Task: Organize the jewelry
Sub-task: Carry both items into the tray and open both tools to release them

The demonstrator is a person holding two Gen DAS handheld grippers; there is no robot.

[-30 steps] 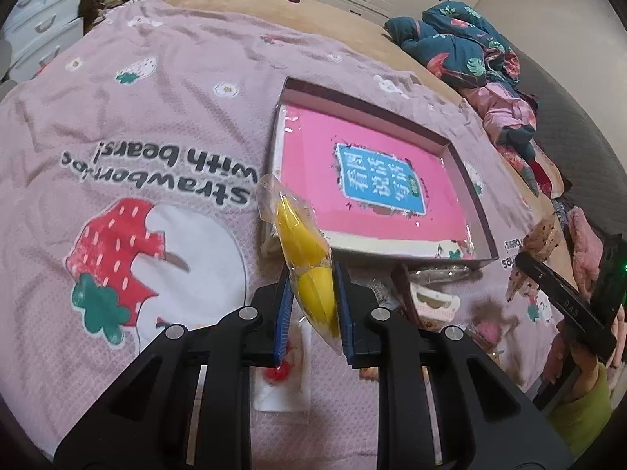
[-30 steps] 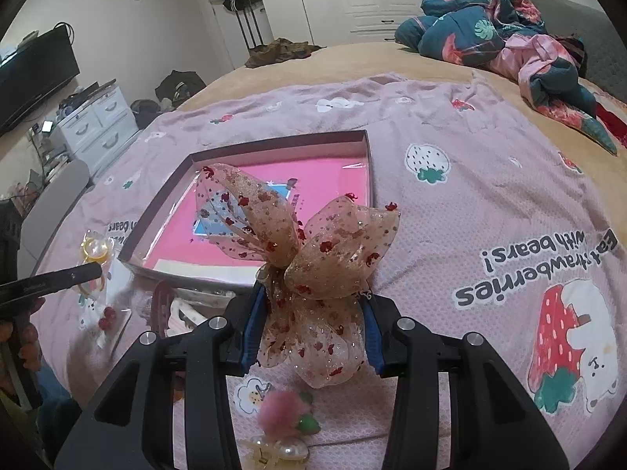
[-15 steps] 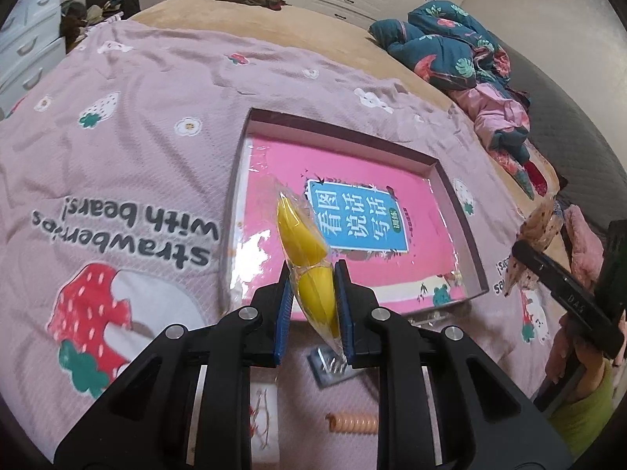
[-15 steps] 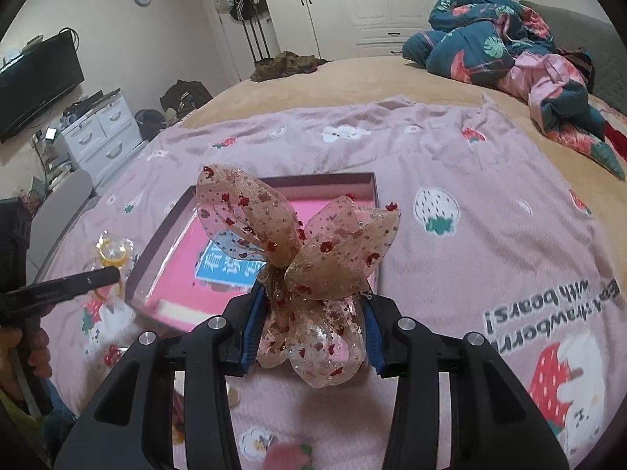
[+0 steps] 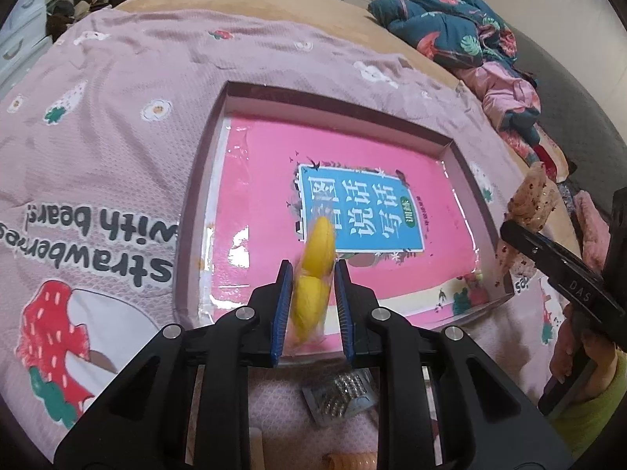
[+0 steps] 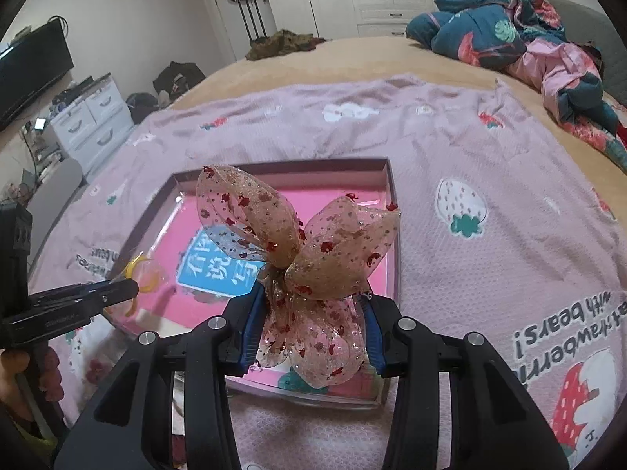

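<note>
Both grippers tilt downward: the left gripper (image 5: pixel 312 288) nearly closed in a clamp, the right gripper (image 6: pixel 309 327) clamped wider.

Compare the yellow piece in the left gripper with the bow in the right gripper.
The yellow piece is small, solid and wrapped in clear plastic; the sheer bow is large, floppy, beige with red specks, and unwrapped. The bow spills past its jaws; the yellow piece sits narrowly between them. Each is gripped above the tray.
</note>
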